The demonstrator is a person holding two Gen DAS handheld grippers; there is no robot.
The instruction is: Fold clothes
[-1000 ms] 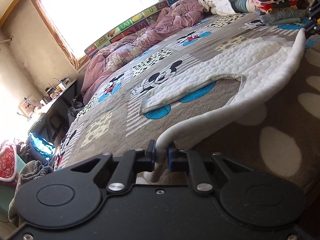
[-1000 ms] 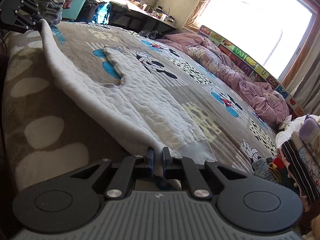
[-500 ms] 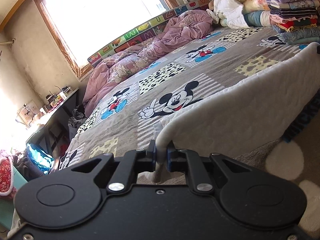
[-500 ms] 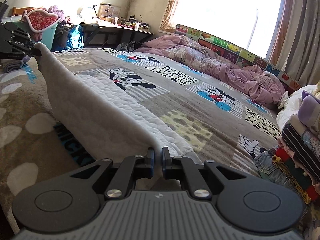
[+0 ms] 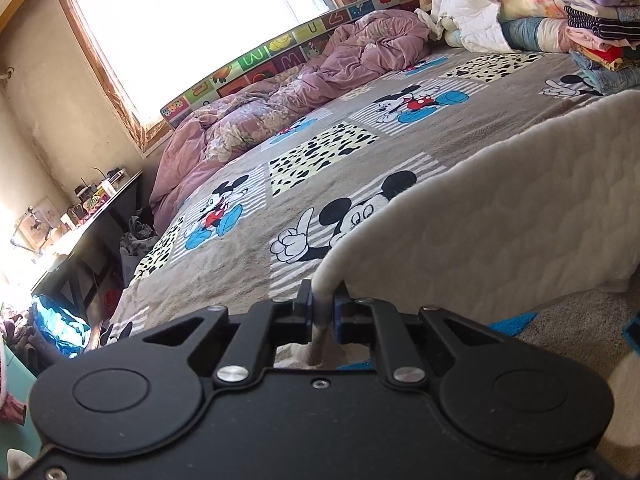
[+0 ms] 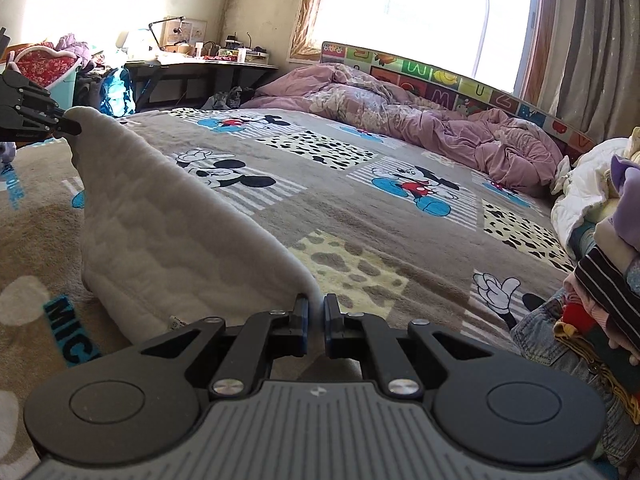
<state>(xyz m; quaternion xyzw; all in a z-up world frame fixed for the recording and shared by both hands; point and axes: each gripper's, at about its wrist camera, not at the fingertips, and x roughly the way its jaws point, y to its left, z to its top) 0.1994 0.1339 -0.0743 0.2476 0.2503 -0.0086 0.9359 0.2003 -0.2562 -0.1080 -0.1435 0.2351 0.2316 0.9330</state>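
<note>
A white quilted garment (image 5: 500, 232) is stretched between both grippers above the bed, its folded edge running from one to the other. My left gripper (image 5: 322, 312) is shut on one corner of it. My right gripper (image 6: 315, 320) is shut on the other corner, and the white quilted garment (image 6: 160, 236) hangs as a raised sheet to its left. In the right wrist view the left gripper (image 6: 76, 127) shows at the far left, pinching the cloth's far tip. The lower part of the garment rests on the bedspread.
The bed wears a grey cartoon-mouse bedspread (image 6: 380, 240). A crumpled pink duvet (image 6: 420, 120) lies along the window side. A stack of folded clothes (image 5: 596, 28) stands at the right. A cluttered desk (image 6: 208, 64) and a teal bin (image 6: 60, 76) stand beyond the bed's left side.
Both grippers have carried the held edge forward across the bed and a little up. The garment, spread flat a second ago, is now doubled over and stands as a raised fold.
</note>
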